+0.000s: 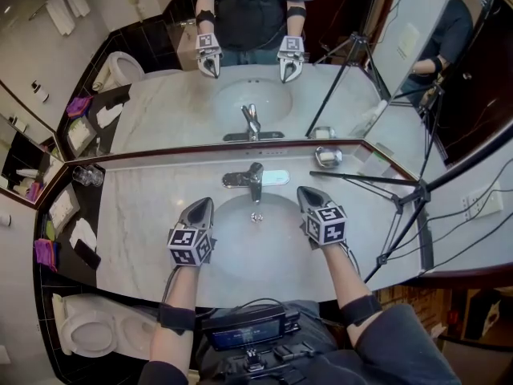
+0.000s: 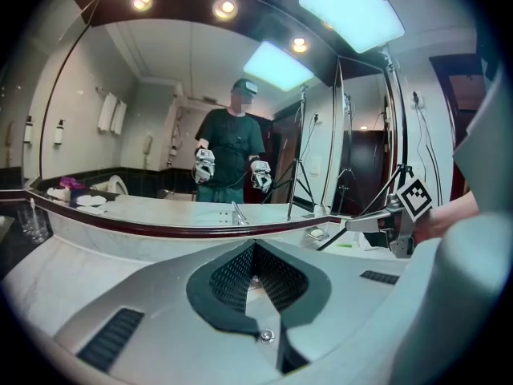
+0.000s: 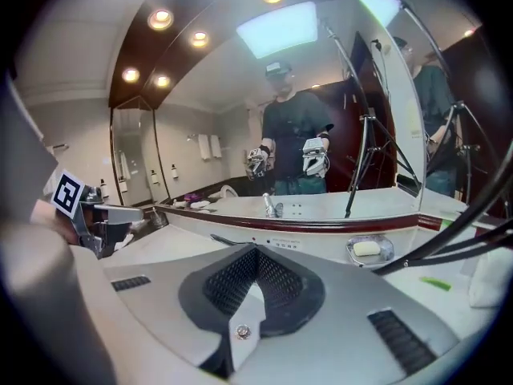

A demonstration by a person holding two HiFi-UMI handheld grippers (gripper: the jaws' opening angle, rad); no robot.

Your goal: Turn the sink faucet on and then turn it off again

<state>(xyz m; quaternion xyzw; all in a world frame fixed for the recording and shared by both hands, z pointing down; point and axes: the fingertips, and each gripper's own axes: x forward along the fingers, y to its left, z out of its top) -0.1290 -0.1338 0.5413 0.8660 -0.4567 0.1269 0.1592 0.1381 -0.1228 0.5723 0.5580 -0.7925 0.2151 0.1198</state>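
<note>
- My left tongs [image 1: 203, 204] and right tongs [image 1: 305, 192] hover over the sink basin [image 1: 227, 251], one on each side, both with jaws closed together and nothing between them.
- The faucet [image 1: 254, 180] stands just beyond, at the basin's back edge, between the two tips and untouched.
- A soap dish [image 1: 327, 157] sits right of it, beneath the mirror [image 1: 264, 62].

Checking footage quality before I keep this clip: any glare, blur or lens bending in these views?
Head view: sharp, evenly lit, counter edges bowed. Left gripper view: ceiling lights glare white, corners dark. Right gripper view: same fisheye curve, near tripod leg soft.
</note>
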